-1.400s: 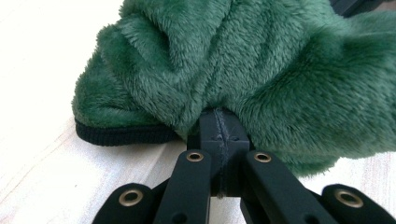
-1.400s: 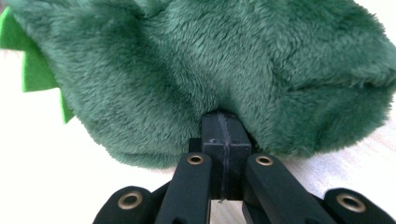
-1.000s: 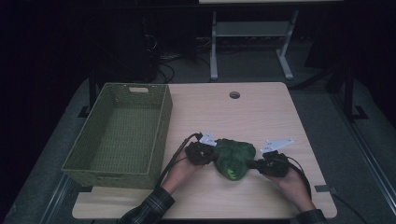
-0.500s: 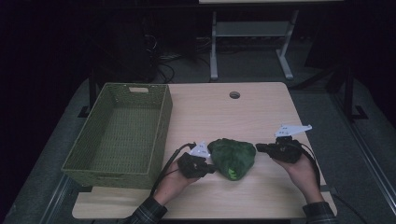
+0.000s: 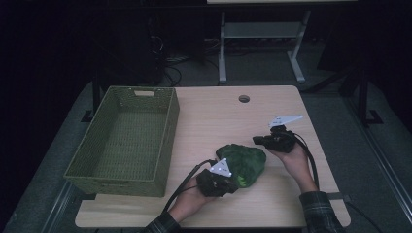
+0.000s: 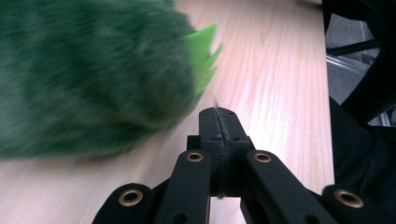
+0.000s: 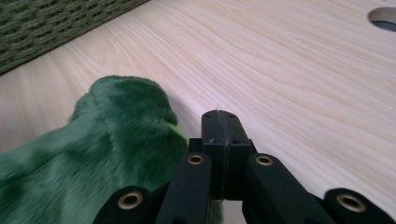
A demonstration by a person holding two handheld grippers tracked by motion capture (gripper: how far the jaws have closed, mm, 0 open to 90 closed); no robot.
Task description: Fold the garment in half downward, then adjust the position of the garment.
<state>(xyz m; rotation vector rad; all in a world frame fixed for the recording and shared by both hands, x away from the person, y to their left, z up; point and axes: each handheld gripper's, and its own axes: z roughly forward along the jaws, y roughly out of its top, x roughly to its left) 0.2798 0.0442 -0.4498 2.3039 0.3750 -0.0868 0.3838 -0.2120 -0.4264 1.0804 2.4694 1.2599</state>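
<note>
**Green plush toy between two closed hand-held grippers, basket to the left**

Position of the work item. The green plush toy (image 5: 241,164) lies on the table (image 5: 218,116), in the near half, just right of the green woven basket (image 5: 124,141) and apart from its wall. Seen from above, the toy's long axis runs diagonally, from its near-left end up to its far-right end.

Left hand-held gripper (image 5: 232,186). It sits at the toy's near-left end, close against the fur. In the left gripper view its jaws are pressed fully together with nothing clamped; a few stray fibres show along the seam. The toy (image 6: 88,74) lies to the left of and beyond the jaw tips there, with its light green felt spikes (image 6: 205,60) pointing toward the bare table.

Right hand-held gripper (image 5: 257,140). It is at the toy's far-right end, tips pointing left toward it. Its jaws are likewise fully closed and empty. In the right gripper view the toy (image 7: 102,158) sits left of and below the tips.

Assessment. The left hand-held gripper appears the nearer of the two. Both flank the toy along its long axis, so neither can take hold until its jaws open. The basket (image 7: 56,23) lies leftward, the probable direction of any transfer.
</note>
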